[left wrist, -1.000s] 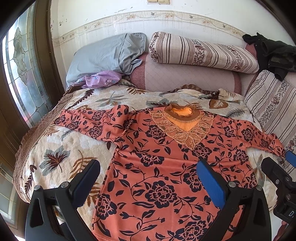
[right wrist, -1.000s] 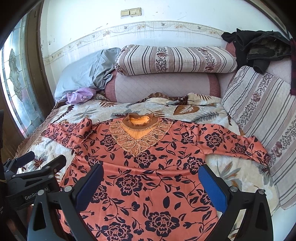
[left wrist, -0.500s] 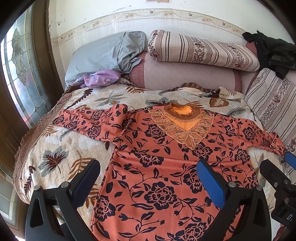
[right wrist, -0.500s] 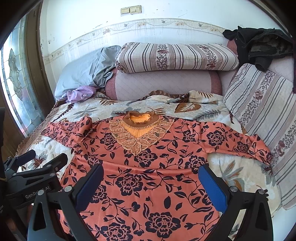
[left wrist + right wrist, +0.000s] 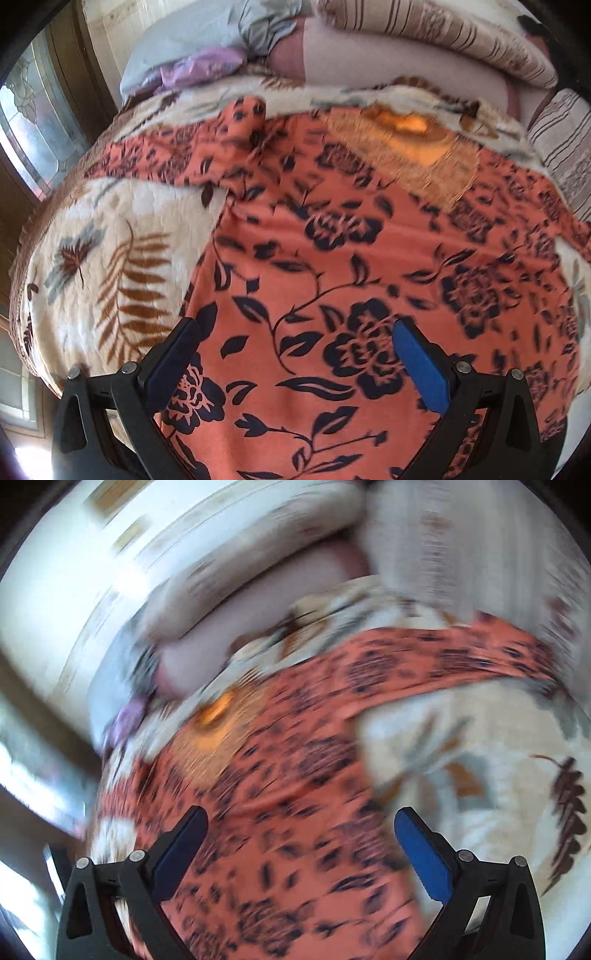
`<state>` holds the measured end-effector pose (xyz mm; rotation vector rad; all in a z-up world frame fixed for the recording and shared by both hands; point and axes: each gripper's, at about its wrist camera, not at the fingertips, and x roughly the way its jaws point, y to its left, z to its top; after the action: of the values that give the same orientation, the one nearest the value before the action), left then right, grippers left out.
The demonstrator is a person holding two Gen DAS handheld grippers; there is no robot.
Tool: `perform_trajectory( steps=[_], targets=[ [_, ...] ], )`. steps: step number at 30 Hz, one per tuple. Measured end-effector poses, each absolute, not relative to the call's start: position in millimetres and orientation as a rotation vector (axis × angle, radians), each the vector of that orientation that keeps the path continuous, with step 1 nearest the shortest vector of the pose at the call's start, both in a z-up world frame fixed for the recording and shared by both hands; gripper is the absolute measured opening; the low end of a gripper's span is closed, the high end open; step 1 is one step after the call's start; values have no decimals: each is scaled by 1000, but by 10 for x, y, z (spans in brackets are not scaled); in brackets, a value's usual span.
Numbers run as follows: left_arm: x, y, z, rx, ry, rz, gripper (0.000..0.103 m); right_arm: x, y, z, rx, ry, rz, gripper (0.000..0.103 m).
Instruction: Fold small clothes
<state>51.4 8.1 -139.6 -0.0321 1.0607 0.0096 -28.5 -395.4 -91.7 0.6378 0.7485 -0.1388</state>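
Left view: shirt, orange with dark flowers, lies flat on the bed; gold lace at the neck.
Left gripper: fingers wide apart, low over the shirt, holding nothing.
Hidden: shirt bottom cut off.
Right view: very blurry; shirt tilted, one sleeve stretched out.
Right gripper: fingers wide apart, holding nothing.

Leaf-print bedspread at nine o'clock, grey pillow with lilac cloth at eleven, striped bolster at one, stained-glass window far left.
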Motion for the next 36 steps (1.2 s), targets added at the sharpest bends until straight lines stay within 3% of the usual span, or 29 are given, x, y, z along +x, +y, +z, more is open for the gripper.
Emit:
perform_trajectory(
  steps=[7,11,13,15,17,19,29,32,33,34,35,36],
  targets=[
    [587,87,-1467,-49,1059,11,103,-631,-5837,-1495,1218,492,-386,95],
    [685,18,-1392,-69,1012,-16,103,-445,-6254,-1590,1270,456,-423,88],
    [712,-6,-1376,-61,998,-23,103,-289,-6336,-1579,1271,470,-426,76],
    [727,-4,-1389,-53,997,-23,103,-147,-6420,-1631,1263,512,-446,47],
    [732,28,-1406,-61,996,-25,103,-54,-6493,-1716,1269,578,-487,25],
    [720,91,-1416,-79,989,-23,103,4,-6452,-1612,1251,586,-473,10],
    [650,626,-1323,-157,919,25,103,919,-4697,424,1130,307,155,10],
    [605,890,-1262,-150,899,75,103,1260,-3904,642,1137,266,314,11],
    [596,973,-1248,-148,895,93,103,1374,-3640,581,1137,282,322,21],
    [590,1063,-1240,-151,892,112,103,1477,-3423,486,1126,324,333,34],
    [587,1140,-1238,-155,893,128,103,1606,-3182,288,1131,397,364,86],
    [597,1214,-1246,-173,895,138,103,1714,-2915,3,1155,495,403,102]
  ],
)
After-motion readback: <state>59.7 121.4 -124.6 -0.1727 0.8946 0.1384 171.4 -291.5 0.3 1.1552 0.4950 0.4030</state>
